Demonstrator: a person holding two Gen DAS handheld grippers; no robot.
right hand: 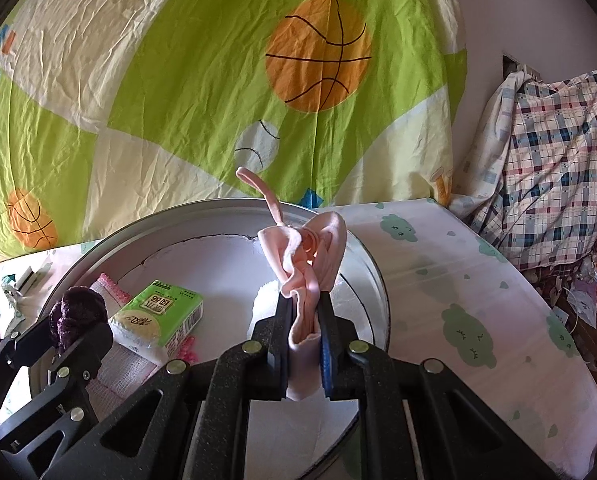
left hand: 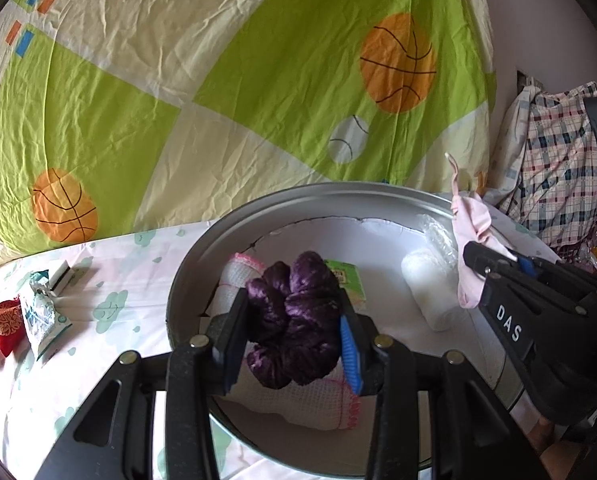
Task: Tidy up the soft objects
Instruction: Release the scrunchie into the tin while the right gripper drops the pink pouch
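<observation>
The purple scrunchie (left hand: 294, 320) hides most of the white cloth (left hand: 318, 404) beneath it.

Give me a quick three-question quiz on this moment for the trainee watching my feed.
1. True or false: the right tool is open.
2. What does the left tool grip? A) purple scrunchie B) tissue pack C) red pouch
3. Fill in: both tools are over the round metal ____.

Key:
1. False; it is shut on the pink sock.
2. A, the purple scrunchie.
3. tin, which already holds a green tissue pack.
</observation>
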